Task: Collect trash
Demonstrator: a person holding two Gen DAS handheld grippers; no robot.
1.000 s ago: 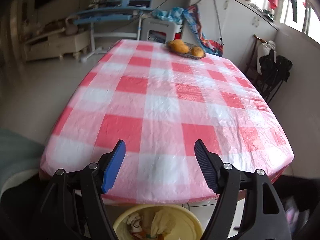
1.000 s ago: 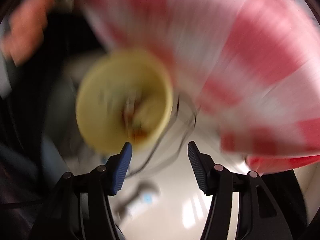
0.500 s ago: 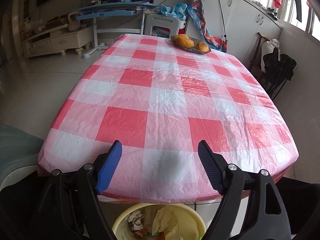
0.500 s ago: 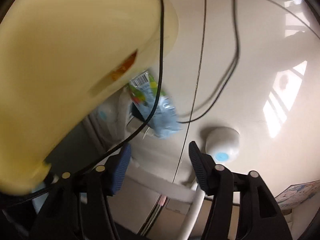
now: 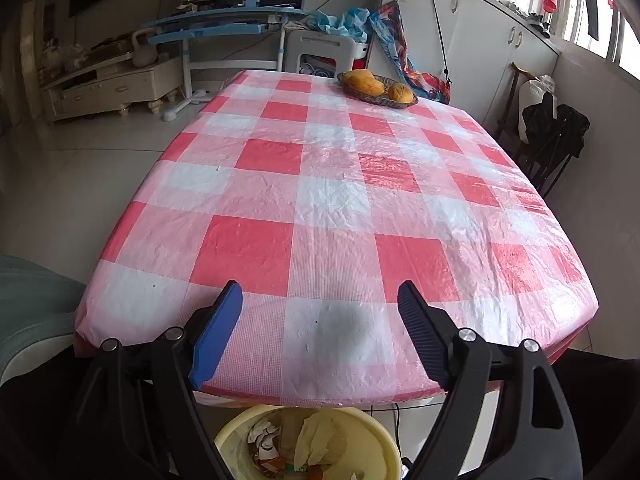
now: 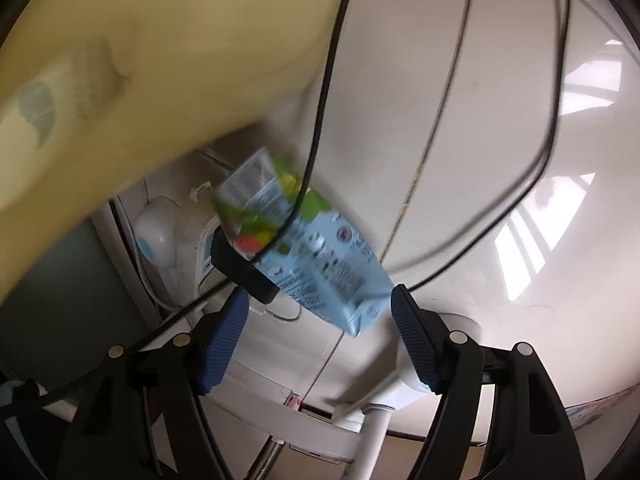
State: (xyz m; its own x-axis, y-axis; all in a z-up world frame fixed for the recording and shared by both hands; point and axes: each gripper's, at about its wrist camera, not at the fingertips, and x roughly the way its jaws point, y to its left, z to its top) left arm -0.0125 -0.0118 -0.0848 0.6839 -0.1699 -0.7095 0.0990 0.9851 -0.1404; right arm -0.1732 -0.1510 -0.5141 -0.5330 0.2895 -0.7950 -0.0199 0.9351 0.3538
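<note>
A light blue drink carton (image 6: 316,256) with green and red fruit print lies on the pale floor beside the yellow trash bin (image 6: 132,68). My right gripper (image 6: 320,312) is low over the floor, just short of the carton; its jaws are opening and nothing is between the pads. A black cable (image 6: 320,92) crosses over the carton. In the left wrist view my left gripper (image 5: 320,300) hangs open and empty over the near edge of the red-and-white checked table (image 5: 332,208). Below it stands the yellow trash bin (image 5: 308,444) with paper scraps inside.
A basket of orange fruit (image 5: 378,86) sits at the table's far end. On the floor near the carton are a black plug (image 6: 244,272), a white round caster (image 6: 154,236), white frame tubes (image 6: 372,432) and a looping cable (image 6: 556,120). A black bag on a chair (image 5: 554,132) stands right of the table.
My right gripper dropped from above the bin down to the floor beside it, and the carton now looms larger just ahead of wider jaws. The left gripper's jaws spread slightly.
</note>
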